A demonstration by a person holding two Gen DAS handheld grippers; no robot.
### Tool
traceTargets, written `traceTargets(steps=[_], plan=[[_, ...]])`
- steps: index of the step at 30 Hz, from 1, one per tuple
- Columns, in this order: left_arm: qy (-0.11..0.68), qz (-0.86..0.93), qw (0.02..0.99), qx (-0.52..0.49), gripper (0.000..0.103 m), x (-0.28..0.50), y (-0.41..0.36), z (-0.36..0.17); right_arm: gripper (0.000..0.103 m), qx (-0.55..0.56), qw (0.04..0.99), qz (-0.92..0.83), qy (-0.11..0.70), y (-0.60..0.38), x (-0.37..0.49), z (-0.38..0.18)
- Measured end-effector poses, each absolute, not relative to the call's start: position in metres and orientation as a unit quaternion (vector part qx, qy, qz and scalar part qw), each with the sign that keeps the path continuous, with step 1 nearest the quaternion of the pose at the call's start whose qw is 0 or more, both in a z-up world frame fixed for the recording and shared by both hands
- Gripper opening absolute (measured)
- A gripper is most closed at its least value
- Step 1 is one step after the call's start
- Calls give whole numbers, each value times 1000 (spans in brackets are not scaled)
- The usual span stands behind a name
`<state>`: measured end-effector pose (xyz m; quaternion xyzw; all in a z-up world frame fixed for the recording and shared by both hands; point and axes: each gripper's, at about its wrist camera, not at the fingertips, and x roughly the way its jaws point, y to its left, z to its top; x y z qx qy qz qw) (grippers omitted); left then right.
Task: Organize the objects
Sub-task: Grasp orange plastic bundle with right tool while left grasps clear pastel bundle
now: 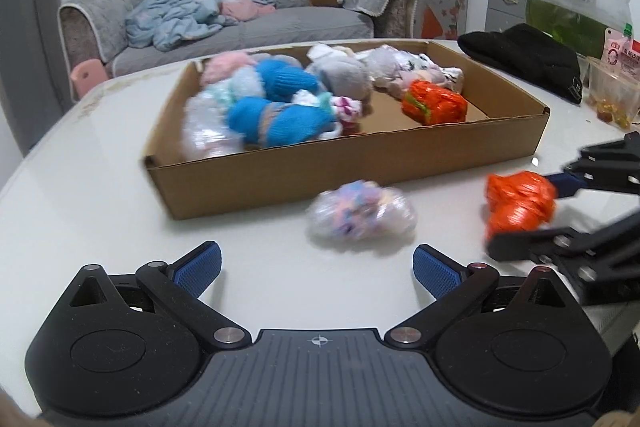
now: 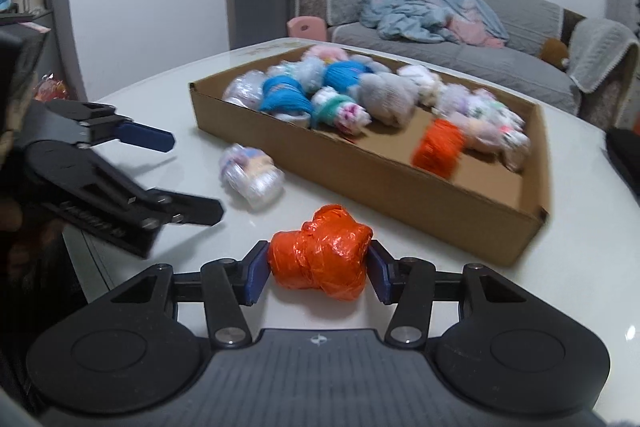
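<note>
A shallow cardboard box (image 1: 352, 173) (image 2: 400, 183) on the white table holds several wrapped bundles: blue ones (image 1: 280, 119), grey and pale ones, and an orange one (image 1: 434, 103) (image 2: 440, 147). My right gripper (image 2: 318, 269) is shut on an orange plastic-wrapped bundle (image 2: 320, 259) just in front of the box; it also shows in the left wrist view (image 1: 518, 205). A pale pastel bundle (image 1: 362, 215) (image 2: 252, 177) lies on the table before the box. My left gripper (image 1: 318, 269) is open and empty, just short of that bundle; it appears in the right wrist view (image 2: 188, 175).
A black cloth (image 1: 528, 61), a glass bowl with green liquid (image 1: 576, 11) and a plastic snack container (image 1: 612, 95) stand at the table's far right. A grey sofa (image 1: 240, 23) with a blue blanket lies behind the table.
</note>
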<state>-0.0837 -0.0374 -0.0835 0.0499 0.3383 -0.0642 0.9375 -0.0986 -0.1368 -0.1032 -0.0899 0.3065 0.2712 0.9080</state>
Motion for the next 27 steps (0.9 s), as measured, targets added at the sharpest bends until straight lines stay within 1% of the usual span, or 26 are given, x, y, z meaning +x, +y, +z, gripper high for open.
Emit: traceTargets(steps=[7,9,16,19,20,21,27], plan=[[332,-69,940,37,102,-69,-59,-87,47,-67,917,249,305,-169,-105,-105],[331,-72,941,24,100,-69,-59,-88,48,-67,919,243,302,-172,-104,-106],[326,-82,941,31,93,-70,-63,-87,47,-52,922,244,298,-182,-98,-109],[329,-90,939,33,80,-68,-64,-83,47,-48,923,243,296,-184,-99,-109],[328,-92,940,33,73,-68,-64,-82,47,-46,923,243,295,-185,-99,-110],[328,-93,940,33,69,-67,-63,-82,47,-47,923,242,295,-185,-99,-110],[325,-100,940,31,64,-68,-59,-82,47,-48,923,243,293,-186,-99,-110]])
